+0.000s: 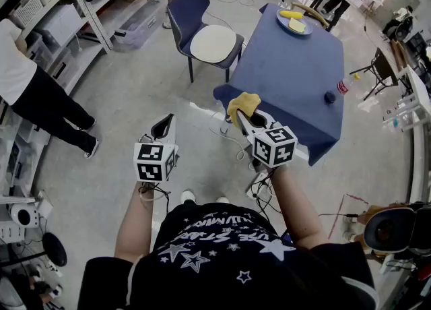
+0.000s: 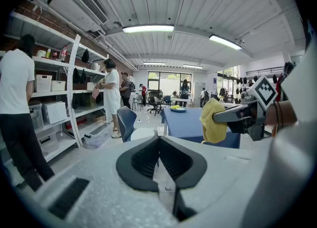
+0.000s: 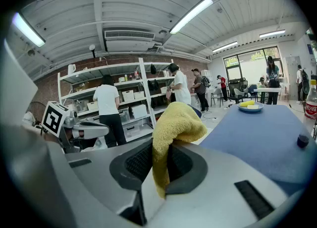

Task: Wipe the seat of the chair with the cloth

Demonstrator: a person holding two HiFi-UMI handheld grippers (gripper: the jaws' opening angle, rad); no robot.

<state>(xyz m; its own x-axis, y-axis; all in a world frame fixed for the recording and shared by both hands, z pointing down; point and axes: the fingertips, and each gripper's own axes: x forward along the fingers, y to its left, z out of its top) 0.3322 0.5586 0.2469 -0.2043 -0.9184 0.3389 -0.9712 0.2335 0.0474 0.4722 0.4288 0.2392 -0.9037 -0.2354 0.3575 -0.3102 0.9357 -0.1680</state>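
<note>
Pale concrete floor (image 1: 135, 93), metal shelving (image 1: 84, 5) along a brick wall (image 2: 34, 11), blue-covered table (image 1: 289, 79), ribbed white ceiling (image 2: 198, 4) with strip lights (image 2: 148, 28), bright far windows (image 2: 166, 79).

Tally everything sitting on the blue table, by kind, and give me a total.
Plate: 1
Yellow food pieces on the plate: 2
Bottle: 1
Small dark round object: 1
Total: 5
Not counted: the yellow cloth, held in the right gripper.
</note>
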